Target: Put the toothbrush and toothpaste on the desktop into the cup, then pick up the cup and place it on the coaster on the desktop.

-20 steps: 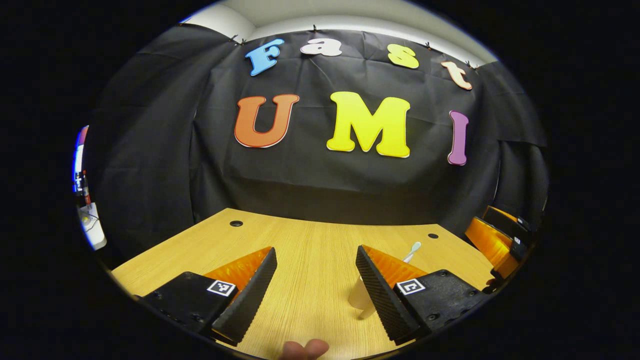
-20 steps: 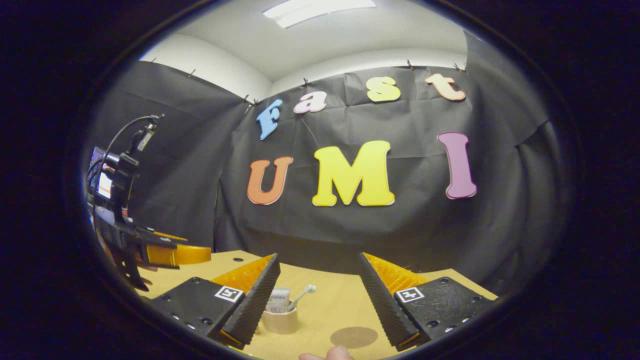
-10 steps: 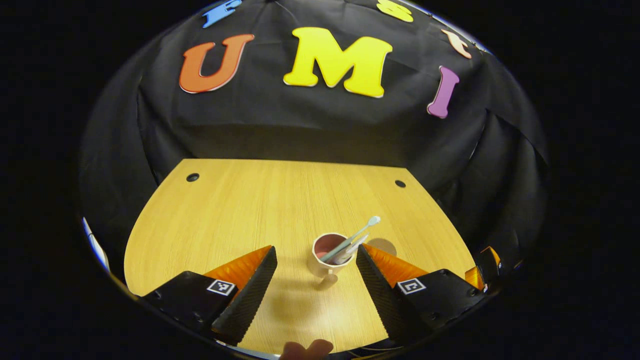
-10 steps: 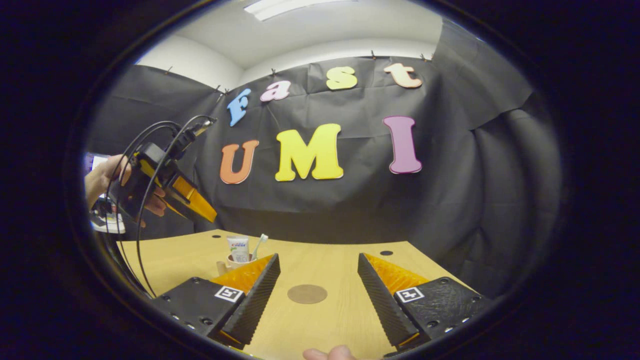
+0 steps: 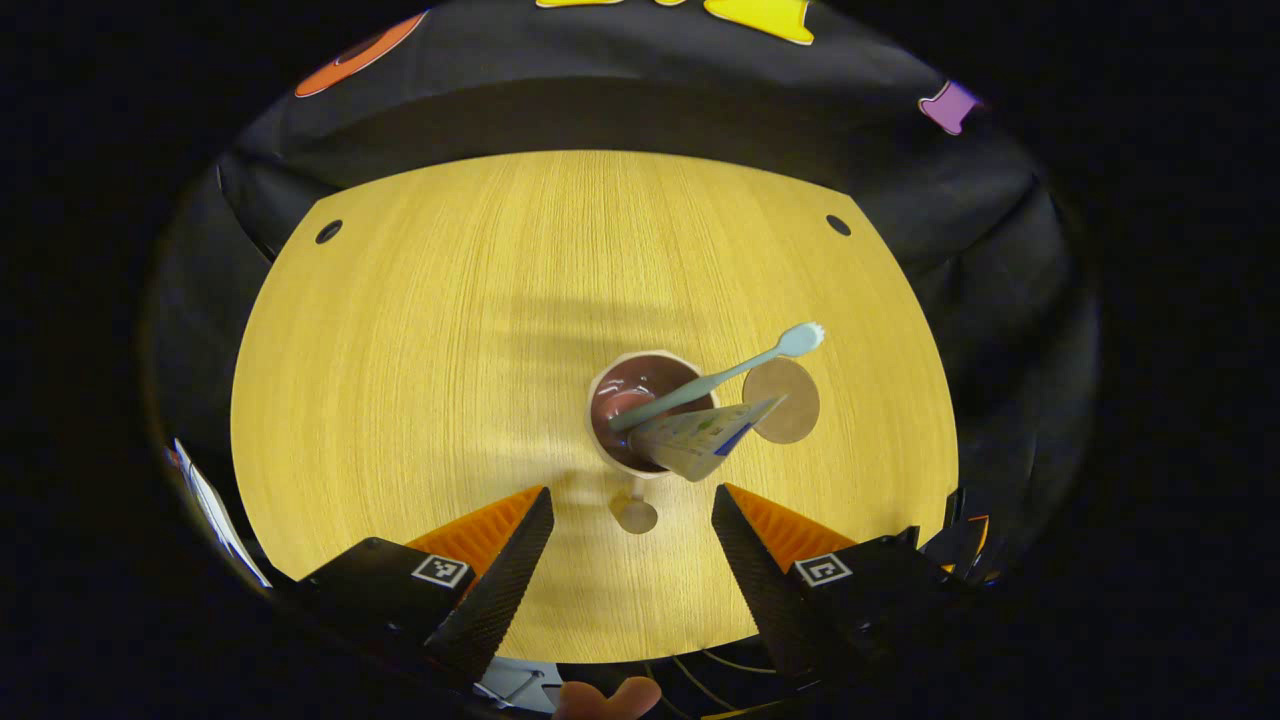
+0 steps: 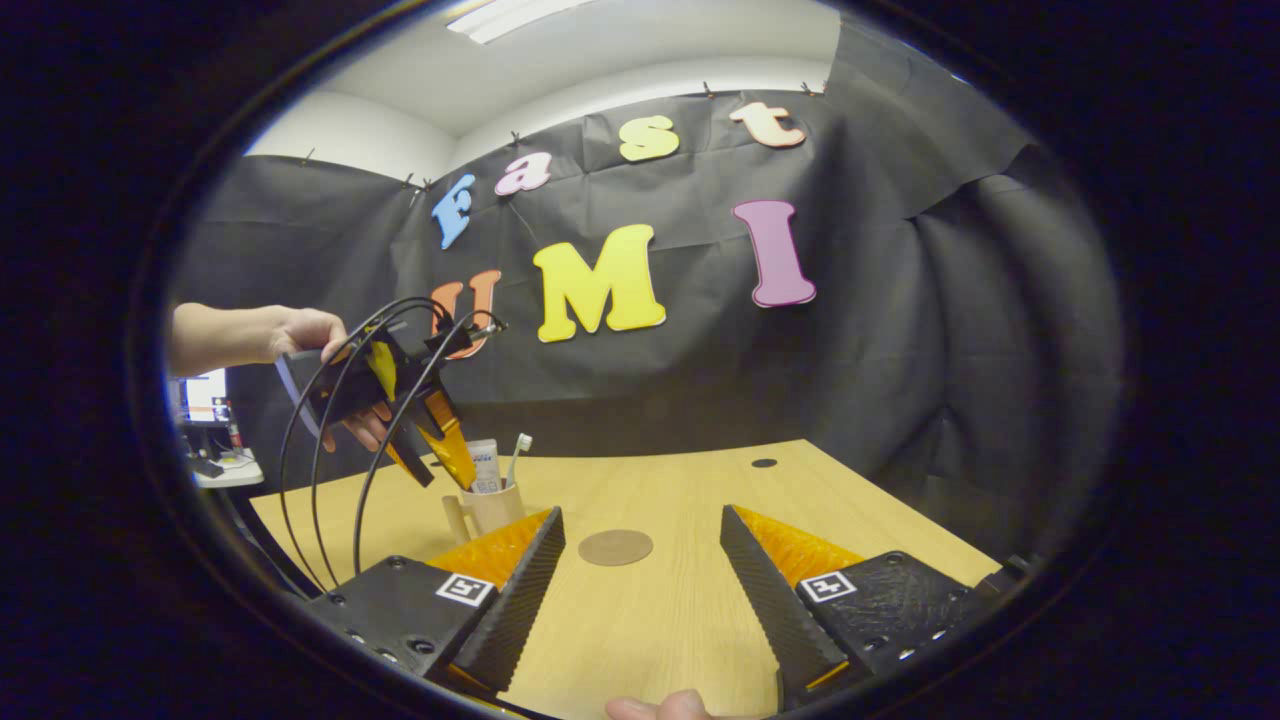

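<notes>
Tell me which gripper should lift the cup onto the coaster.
Left, probably. The left gripper hangs open right above the cup, handle between its fingers. The right gripper is open too but faces the coaster, with the cup off to its side.

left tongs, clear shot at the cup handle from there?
Probably yes. The left tongs hang open above the cup, handle between the fingers; toothbrush and toothpaste lean away.

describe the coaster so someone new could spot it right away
On the wooden desktop, find the mug holding the toothbrush and toothpaste. The coaster lies flat beside it: a thin brown disc, with nothing on it.
</notes>
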